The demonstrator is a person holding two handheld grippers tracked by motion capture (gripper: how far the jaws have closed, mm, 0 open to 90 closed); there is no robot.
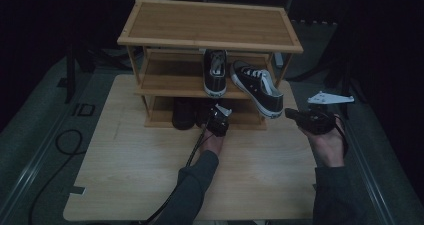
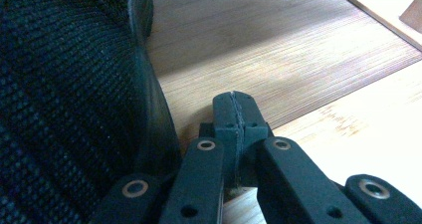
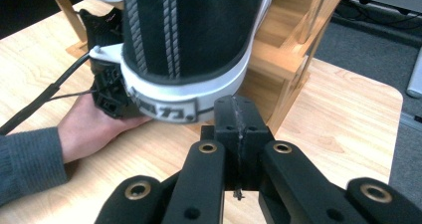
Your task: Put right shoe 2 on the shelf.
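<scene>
The sneaker (image 1: pixel 257 87) nearest the right gripper (image 1: pixel 292 114) lies on the middle shelf of the shoe rack (image 1: pixel 210 22), at the right end of that shelf, turned at a slant so that its heel sticks out past the rack's front edge. From the right gripper view the sneaker (image 3: pixel 194 40) is seen from behind: black canvas, two grey stripes down the back, a white rubber heel band with a label. The right gripper (image 3: pixel 234 109) sits just in front of and below that heel, its jaws pressed together with nothing between them; whether the tips touch the rubber cannot be told.

A second matching sneaker (image 1: pixel 215 72) stands beside the first on the rack's middle shelf, toward the left, pointing straight back into the rack.

On the rack's bottom shelf sits a dark shoe (image 1: pixel 183 114). The left gripper (image 1: pixel 218 121) is at the front of that bottom shelf, just right of the dark shoe. In the left gripper view its jaws (image 2: pixel 235 107) are fully closed and empty, with the knitted side of the dark shoe (image 2: pixel 69 94) close on one side, over the slatted shelf board.

The rack stands at the far side of the table (image 1: pixel 150 175), and a grey sleeve (image 1: pixel 192 185) runs back from the left hand toward the near table edge.
</scene>
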